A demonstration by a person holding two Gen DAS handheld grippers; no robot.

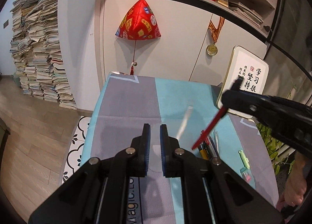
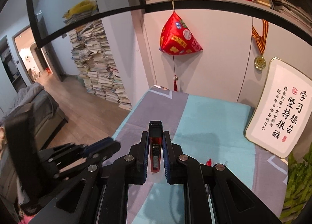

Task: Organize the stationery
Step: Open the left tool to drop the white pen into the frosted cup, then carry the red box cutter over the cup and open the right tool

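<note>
Right wrist: right gripper (image 2: 155, 144) clamps, apparently, a red utility knife (image 2: 155, 145).

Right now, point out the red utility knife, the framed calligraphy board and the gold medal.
red utility knife (image 2: 155, 145), right wrist view, on its red body between the claw pads.
framed calligraphy board (image 2: 280, 106), right wrist view, on its white face.
gold medal (image 1: 212, 49), left wrist view, on the disc.

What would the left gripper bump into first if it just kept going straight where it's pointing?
Probably the cloth-covered table: the left gripper points downward at a bare stretch, with the pens off to its right. Depth is uncertain.
</note>
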